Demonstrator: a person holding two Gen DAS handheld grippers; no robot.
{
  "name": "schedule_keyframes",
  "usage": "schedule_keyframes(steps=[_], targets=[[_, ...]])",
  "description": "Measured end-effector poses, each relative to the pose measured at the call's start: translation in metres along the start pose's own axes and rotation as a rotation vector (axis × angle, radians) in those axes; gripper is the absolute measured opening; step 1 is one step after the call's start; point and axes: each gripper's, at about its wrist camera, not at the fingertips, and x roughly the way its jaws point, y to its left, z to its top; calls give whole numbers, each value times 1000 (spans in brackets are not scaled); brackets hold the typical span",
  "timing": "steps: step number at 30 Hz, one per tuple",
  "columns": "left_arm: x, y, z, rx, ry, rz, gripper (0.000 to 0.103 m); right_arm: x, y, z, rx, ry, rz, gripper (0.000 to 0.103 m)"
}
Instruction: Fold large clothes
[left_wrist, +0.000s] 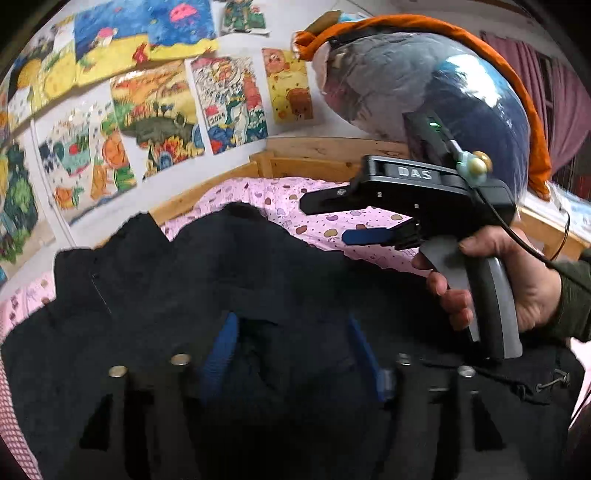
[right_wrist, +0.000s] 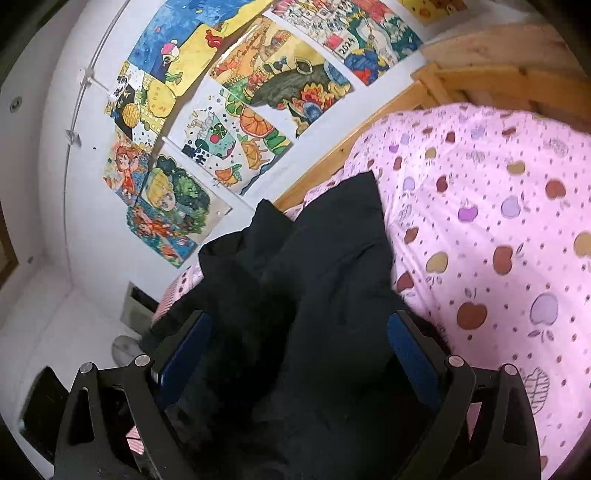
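Read the jaws of the left gripper (left_wrist: 295, 356) as parted, with the blue pads (left_wrist: 221, 347) on either side of a dark fold and pressing on nothing. Read the jaws of the right gripper (right_wrist: 299, 350) as wide as well. From the left wrist view, note bare pink sheet (left_wrist: 295, 206) between its fingers, so nothing pinched there either.

Find the black garment (left_wrist: 166, 295) spread over the bed under and ahead of both grippers, its far edge humped into peaks. Cannot tell which part is hem, collar or sleeve.

Probably between grips, with a fresh hold to choose. Pick two matching points on one edge of the garment rather than the loose middle. Lower both grippers together and bite deep enough to catch the whole thickness of the heavy cloth. Close firmly before lifting. Lift evenly, keep the edge taut between the two holds, and carry it straight across so the fold lands square. Beware of pinching the sheet along with the garment.

Beside the garment, on the right, see a hand (left_wrist: 517, 288) in a dark green cuff gripping the right handle. Under and beyond the garment, see the pink sheet with its apple print. Past the garment's far edge, see a pale wooden bed frame (left_wrist: 317, 162), then a white wall covered in bright drawings (left_wrist: 155, 110). Above the garment to the right, see a bulging clear bag (left_wrist: 443, 92) of bedding with orange cloth over it, and a purplish curtain (left_wrist: 569, 96) behind.
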Motion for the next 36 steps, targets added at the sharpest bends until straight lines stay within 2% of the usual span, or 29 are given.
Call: schedule_keyframes(steps=[2, 4, 5, 6, 9, 10, 11, 13, 15, 17, 18, 19, 20, 21, 24, 28, 30, 32, 34, 35, 36], targets=[[-10, -4, 0, 20, -6, 10, 67, 3, -4, -2, 26, 11, 30, 94], [-19, -3, 0, 18, -11, 30, 70, 1, -12, -7, 82, 27, 104, 94], [-26, -1, -1, 12, -15, 50, 75, 3, -17, -10, 140, 43, 161, 94], [-36, 5, -3, -8, -19, 113, 78, 4, -21, -15, 175, 57, 179, 94], [-65, 29, -6, -81, -18, 287, 80, 4, -21, -26, 161, 90, 91, 94], [-75, 38, -9, -110, -28, 325, 80, 2, -15, -30, 116, 86, 17, 94], [-94, 53, -14, -164, -40, 396, 83, 0, -11, -32, 86, 90, -33, 94], [-120, 79, -24, -239, -31, 511, 86, 0, 1, -36, 29, 116, -103, 92], [-144, 100, -39, -288, -24, 609, 89, -1, 10, -39, -3, 131, -138, 76], [-159, 121, -52, -318, 7, 669, 91, 0, 22, -43, -43, 160, -197, 38], [-165, 129, -61, -335, 27, 693, 91, 0, 25, -44, -59, 166, -242, 34], [-168, 135, -69, -353, 43, 708, 91, -3, 26, -42, -66, 166, -259, 24], [-170, 138, -74, -366, 51, 714, 91, -6, 31, -40, -80, 158, -285, 10], [-171, 143, -86, -391, 66, 724, 91, -9, 35, -36, -92, 144, -307, 3], [-159, 148, -105, -408, 137, 737, 91, -23, 57, -17, -168, 76, -312, 2], [-141, 152, -108, -433, 165, 676, 91, -41, 97, 14, -307, -58, -335, 2], [-132, 155, -102, -428, 173, 659, 91, -39, 104, 21, -339, -61, -356, 2], [-126, 154, -97, -413, 171, 654, 91, -29, 102, 22, -376, -24, -417, 2], [-120, 157, -91, -403, 161, 631, 91, -21, 101, 15, -454, -29, -542, 7], [-116, 160, -86, -401, 151, 596, 91, -18, 101, 12, -507, -34, -590, 16], [-113, 163, -83, -400, 145, 577, 91, -14, 105, 12, -558, -38, -597, 24]])
